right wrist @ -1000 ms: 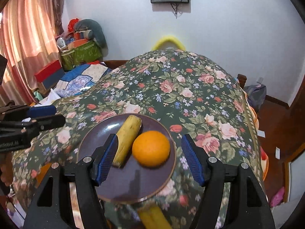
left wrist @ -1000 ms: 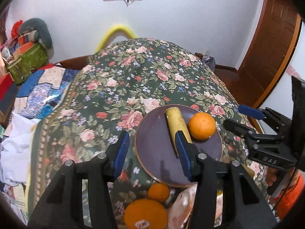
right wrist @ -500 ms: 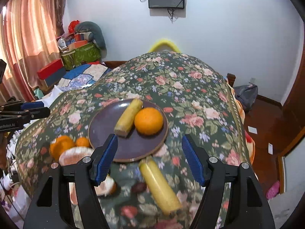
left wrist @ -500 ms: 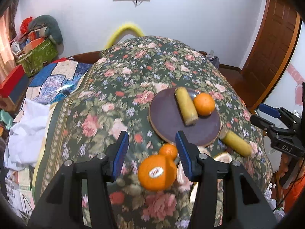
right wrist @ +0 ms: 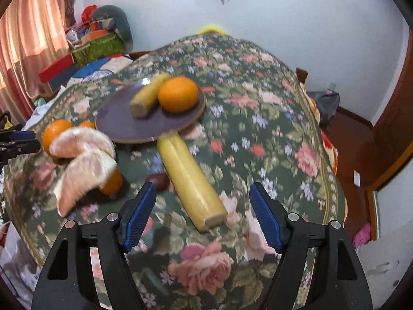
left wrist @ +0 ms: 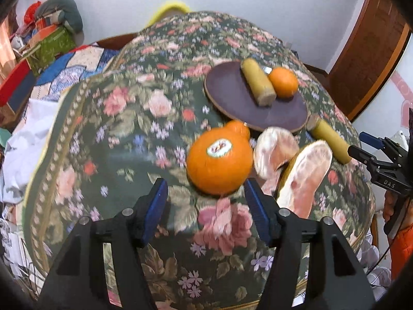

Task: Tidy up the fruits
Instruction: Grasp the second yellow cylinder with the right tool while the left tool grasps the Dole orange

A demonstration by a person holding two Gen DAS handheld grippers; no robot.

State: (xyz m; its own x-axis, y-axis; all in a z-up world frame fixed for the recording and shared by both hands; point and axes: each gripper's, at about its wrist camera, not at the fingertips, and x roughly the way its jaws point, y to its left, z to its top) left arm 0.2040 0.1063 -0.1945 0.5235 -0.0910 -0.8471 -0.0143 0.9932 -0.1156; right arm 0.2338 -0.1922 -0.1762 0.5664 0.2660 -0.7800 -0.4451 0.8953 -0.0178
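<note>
Floral tablecloth (right wrist: 271,134) covers the table. Purple plate (right wrist: 124,126) carries a yellow piece (right wrist: 148,95) touching an orange (right wrist: 178,97). Beside the plate's near rim lie a stickered orange (left wrist: 219,159), two peeled pomelo segments (right wrist: 82,157) and a yellow cylinder (right wrist: 189,178). Left gripper (left wrist: 206,206) and right gripper (right wrist: 202,215) hover apart, empty.

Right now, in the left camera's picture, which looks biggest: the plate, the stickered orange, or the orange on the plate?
1. Plate and stickered orange: unsure, since the orange sits nearer.
2. Orange on the plate: smallest.
</note>
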